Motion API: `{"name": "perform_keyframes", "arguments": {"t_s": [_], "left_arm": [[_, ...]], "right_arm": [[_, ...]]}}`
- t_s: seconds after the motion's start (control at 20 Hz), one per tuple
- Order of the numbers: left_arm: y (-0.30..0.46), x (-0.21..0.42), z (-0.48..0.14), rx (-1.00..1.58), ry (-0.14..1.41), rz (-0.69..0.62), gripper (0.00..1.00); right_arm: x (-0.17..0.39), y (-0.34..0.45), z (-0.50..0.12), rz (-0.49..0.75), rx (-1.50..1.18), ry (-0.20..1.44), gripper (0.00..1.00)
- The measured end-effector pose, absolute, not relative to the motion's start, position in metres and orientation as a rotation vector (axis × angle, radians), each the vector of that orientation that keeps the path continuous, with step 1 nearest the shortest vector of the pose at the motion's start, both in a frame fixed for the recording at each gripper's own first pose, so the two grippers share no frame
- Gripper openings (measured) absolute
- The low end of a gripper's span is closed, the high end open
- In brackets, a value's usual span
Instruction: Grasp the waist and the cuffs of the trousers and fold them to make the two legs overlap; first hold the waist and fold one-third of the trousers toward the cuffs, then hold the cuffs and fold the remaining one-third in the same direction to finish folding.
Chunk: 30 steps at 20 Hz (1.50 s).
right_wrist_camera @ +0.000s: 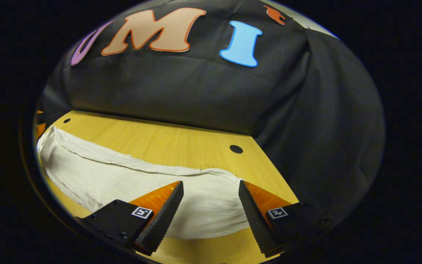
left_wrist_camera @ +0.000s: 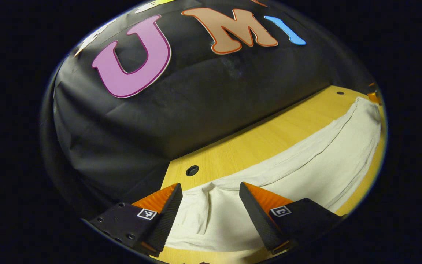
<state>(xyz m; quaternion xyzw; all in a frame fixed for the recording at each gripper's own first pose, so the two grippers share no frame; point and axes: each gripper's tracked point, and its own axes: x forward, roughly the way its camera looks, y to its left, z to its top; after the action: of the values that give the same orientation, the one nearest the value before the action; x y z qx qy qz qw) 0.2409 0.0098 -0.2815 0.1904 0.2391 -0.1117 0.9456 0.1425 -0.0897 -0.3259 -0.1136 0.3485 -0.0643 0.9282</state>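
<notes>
Now the white trousers (left_wrist_camera: 299,161) lie low in both frames, under the wide-open left gripper (left_wrist_camera: 211,190) and right gripper (right_wrist_camera: 211,189).

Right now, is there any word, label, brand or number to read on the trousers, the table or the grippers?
None readable.
Trousers: plain cloth, no label in sight.
Table: bare wood with holes, no text.
Left gripper and right gripper: small square coded markers, patterns and not words.
</notes>
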Motion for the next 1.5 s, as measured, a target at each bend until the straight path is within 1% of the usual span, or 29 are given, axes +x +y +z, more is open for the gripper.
{"name": "perform_keyframes", "arguments": {"t_s": [0.15, 0.2, 0.25, 0.3, 0.35, 0.4, 0.45, 0.7, 0.85, 0.9, 0.95, 1.0, 1.05, 1.1, 1.15, 1.2, 1.25, 1.3, 1.35, 1.4, 1.45, 1.5], "left_arm": [[-0.008, 0.21, -0.256, 0.357, 0.469, -0.207, 0.96], [-0.014, 0.205, -0.249, 0.351, 0.459, -0.204, 0.96], [-0.019, 0.202, -0.244, 0.349, 0.456, -0.203, 0.96], [-0.023, 0.197, -0.24, 0.35, 0.456, -0.199, 0.96], [-0.026, 0.192, -0.238, 0.353, 0.457, -0.196, 0.96], [-0.029, 0.188, -0.235, 0.357, 0.456, -0.194, 0.96], [-0.033, 0.182, -0.236, 0.359, 0.461, -0.19, 0.96], [-0.054, 0.162, -0.235, 0.341, 0.488, -0.19, 0.96], [-0.063, 0.154, -0.233, 0.325, 0.493, -0.181, 0.96], [-0.067, 0.151, -0.233, 0.327, 0.494, -0.179, 0.96], [-0.069, 0.147, -0.231, 0.332, 0.492, -0.174, 0.96], [-0.071, 0.145, -0.228, 0.333, 0.489, -0.171, 0.96], [-0.075, 0.143, -0.227, 0.333, 0.488, -0.17, 0.96], [-0.077, 0.142, -0.226, 0.33, 0.487, -0.167, 0.96], [-0.079, 0.141, -0.227, 0.326, 0.488, -0.163, 0.96], [-0.081, 0.139, -0.227, 0.32, 0.489, -0.158, 0.96], [-0.084, 0.137, -0.229, 0.31, 0.493, -0.154, 0.96], [-0.086, 0.133, -0.229, 0.301, 0.497, -0.15, 0.96], [-0.088, 0.131, -0.23, 0.291, 0.5, -0.146, 0.96], [-0.089, 0.128, -0.229, 0.284, 0.503, -0.143, 0.96], [-0.089, 0.127, -0.229, 0.28, 0.503, -0.139, 0.96], [-0.09, 0.126, -0.229, 0.278, 0.501, -0.141, 0.96]], "right_arm": [[0.131, -0.126, -0.339, -0.196, -0.159, 0.744, 0.98], [0.127, -0.137, -0.343, -0.214, -0.141, 0.757, 1.0], [0.121, -0.147, -0.348, -0.231, -0.128, 0.769, 1.0], [0.118, -0.157, -0.354, -0.249, -0.113, 0.782, 0.98], [0.114, -0.164, -0.361, -0.263, -0.087, 0.794, 1.0], [0.11, -0.17, -0.364, -0.276, -0.057, 0.805, 0.98], [0.105, -0.176, -0.366, -0.289, -0.028, 0.818, 0.98], [0.093, -0.186, -0.395, -0.321, 0.096, 0.89, 0.99], [0.09, -0.181, -0.411, -0.318, 0.192, 0.933, 0.97], [0.087, -0.179, -0.417, -0.31, 0.217, 0.964, 0.93], [0.096, -0.184, -0.415, -0.299, 0.195, 0.921, 0.91], [0.091, -0.181, -0.42, -0.268, 0.177, 0.956, 0.84], [0.094, -0.181, -0.417, -0.242, 0.133, 0.929, 0.75], [0.09, -0.18, -0.417, -0.209, 0.109, 0.955, 0.65], [0.093, -0.18, -0.413, -0.18, 0.103, 0.934, 0.6], [0.089, -0.177, -0.417, -0.166, 0.127, 0.956, 0.55], [0.094, -0.178, -0.414, -0.158, 0.15, 0.949, 0.49], [0.093, -0.177, -0.415, -0.143, 0.173, 0.966, 0.41], [0.096, -0.175, -0.417, -0.132, 0.192, 0.964, 0.39], [0.099, -0.177, -0.417, -0.13, 0.194, 0.966, 0.29], [0.099, -0.178, -0.413, -0.121, 0.194, 0.96, 0.23], [0.106, -0.184, -0.421, -0.152, 0.168, 0.945, 0.12]]}}
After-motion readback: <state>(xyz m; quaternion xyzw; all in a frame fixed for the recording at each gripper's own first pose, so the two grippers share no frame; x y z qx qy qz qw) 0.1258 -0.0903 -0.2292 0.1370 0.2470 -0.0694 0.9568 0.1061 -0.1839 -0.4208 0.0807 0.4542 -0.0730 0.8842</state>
